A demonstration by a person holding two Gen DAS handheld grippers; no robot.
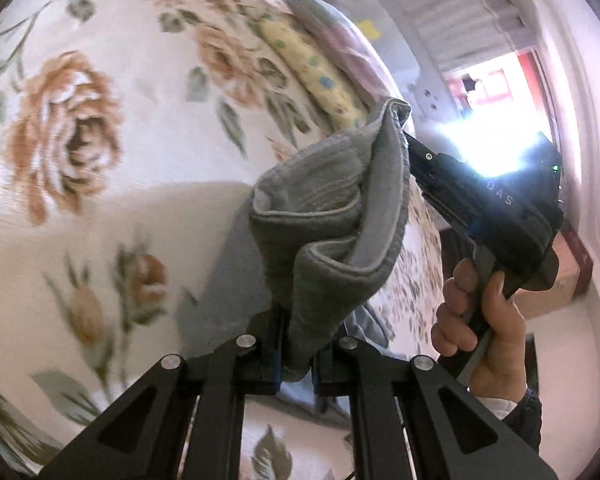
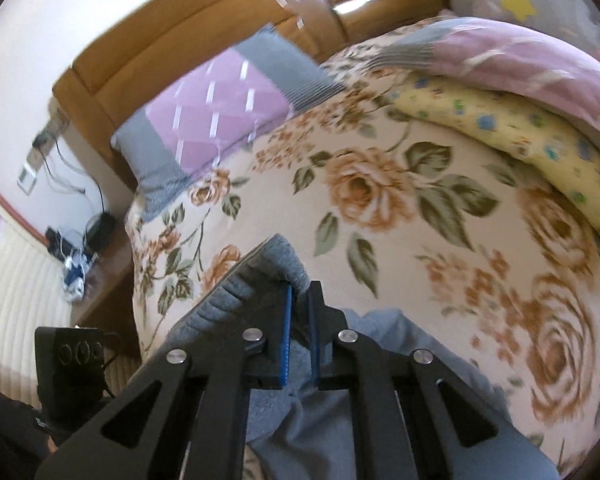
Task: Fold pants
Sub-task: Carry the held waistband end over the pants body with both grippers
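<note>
Pants [image 1: 332, 216], grey with a ribbed waistband, hang in the air over the floral bedspread [image 1: 100, 120] in the left wrist view, strung between both claws. The left gripper [image 1: 298, 354] is clamped on one bunched end of the waistband; the right gripper [image 1: 402, 130], held by a hand [image 1: 480, 316], grips the other end.

From the right wrist view, the right gripper [image 2: 300, 332] has its blue pads [image 2: 286, 332] pressed on a fold of the pants [image 2: 260, 276], whose fabric drapes below onto the bedspread [image 2: 420, 240]. A pink and grey pillow [image 2: 220, 108] lies by the wooden headboard [image 2: 180, 24], beside a yellow flowered cushion [image 2: 520, 128].
</note>
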